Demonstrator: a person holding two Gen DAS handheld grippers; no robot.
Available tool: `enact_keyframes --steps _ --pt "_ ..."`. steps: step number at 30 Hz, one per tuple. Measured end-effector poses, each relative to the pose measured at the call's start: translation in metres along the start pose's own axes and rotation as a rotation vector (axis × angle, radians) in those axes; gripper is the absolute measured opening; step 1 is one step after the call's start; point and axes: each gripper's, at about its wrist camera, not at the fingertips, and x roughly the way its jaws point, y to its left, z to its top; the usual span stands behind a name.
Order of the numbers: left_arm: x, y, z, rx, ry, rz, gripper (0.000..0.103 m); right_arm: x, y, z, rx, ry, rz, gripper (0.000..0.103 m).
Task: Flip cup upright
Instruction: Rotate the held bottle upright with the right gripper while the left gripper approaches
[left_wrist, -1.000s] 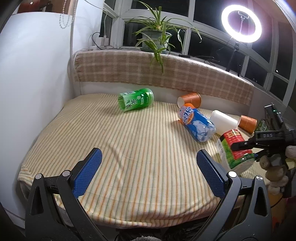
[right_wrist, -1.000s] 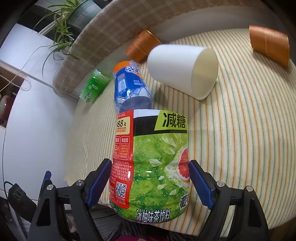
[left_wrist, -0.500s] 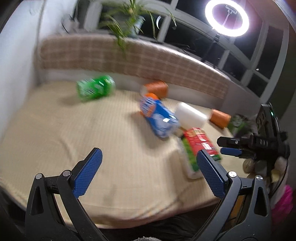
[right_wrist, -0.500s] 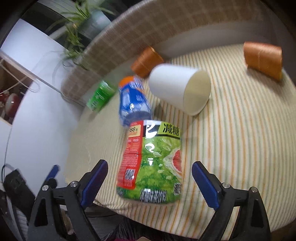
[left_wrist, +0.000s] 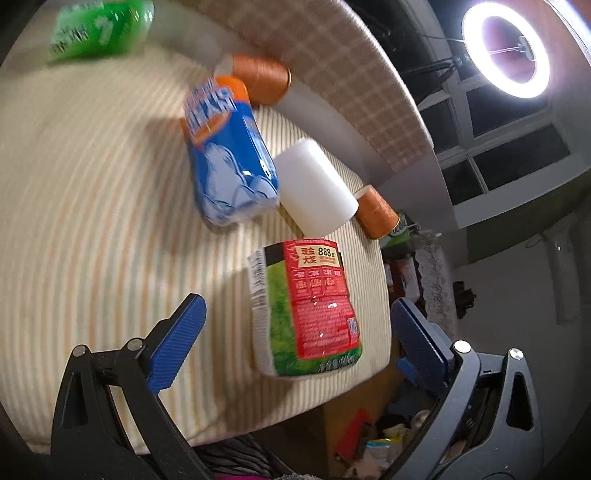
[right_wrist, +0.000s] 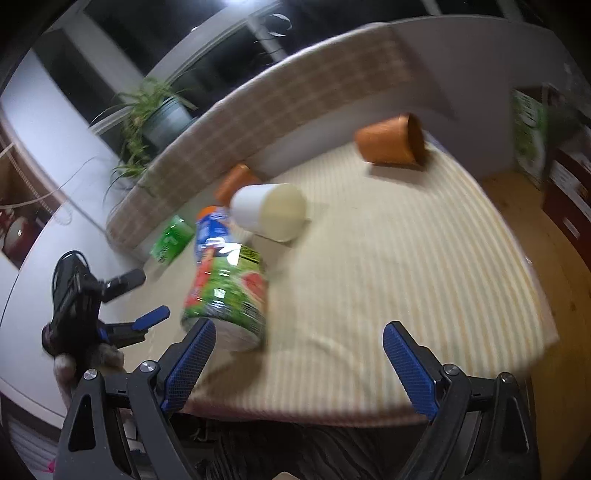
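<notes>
A white cup (left_wrist: 314, 192) lies on its side on the striped cushion (left_wrist: 92, 240), between a blue bottle (left_wrist: 229, 158) and an orange cup (left_wrist: 376, 214). In the right wrist view the white cup (right_wrist: 269, 210) shows its open mouth. A second orange cup (left_wrist: 262, 77) lies near the backrest. A green and red bottle (left_wrist: 310, 310) lies near the cushion's front edge. My left gripper (left_wrist: 295, 339) is open, its fingers either side of that bottle's near end. My right gripper (right_wrist: 299, 362) is open and empty, just right of the same bottle (right_wrist: 229, 291).
A green bottle (left_wrist: 99, 29) lies at the far left of the cushion. The checked backrest (right_wrist: 280, 110) runs along the back, with a potted plant (right_wrist: 155, 114) behind it. A ring light (left_wrist: 506, 48) glows at the upper right. Floor clutter (left_wrist: 380, 432) lies beyond the cushion's edge.
My right gripper let go of the green and red bottle and drew back to the right; the bottle now lies free. My left gripper swung right and came up to that bottle.
</notes>
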Motion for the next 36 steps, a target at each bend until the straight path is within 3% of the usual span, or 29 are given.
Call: enact_keyframes --steps 9,18,20,24,32,36 --pt "0.039 -0.009 0.009 -0.009 0.055 0.009 0.101 -0.013 -0.026 -0.004 0.049 -0.021 -0.038 0.094" --pt "0.066 -0.005 0.013 -0.032 0.099 0.024 0.093 -0.012 -0.035 -0.009 0.071 -0.013 -0.039 0.094" --pt "0.068 -0.006 0.014 -0.032 0.106 0.025 0.084 -0.013 -0.038 -0.009 0.08 -0.013 -0.042 0.094" --pt "0.07 -0.005 0.013 -0.033 0.112 0.021 0.083 -0.013 -0.042 -0.011 0.091 -0.013 -0.044 0.094" --pt "0.065 -0.018 0.007 0.038 0.083 0.047 0.082 -0.013 -0.042 -0.01 0.096 -0.01 -0.04 0.094" --pt "0.053 -0.035 -0.001 0.137 0.033 0.087 0.082 -0.012 -0.039 -0.009 0.094 -0.012 -0.038 0.094"
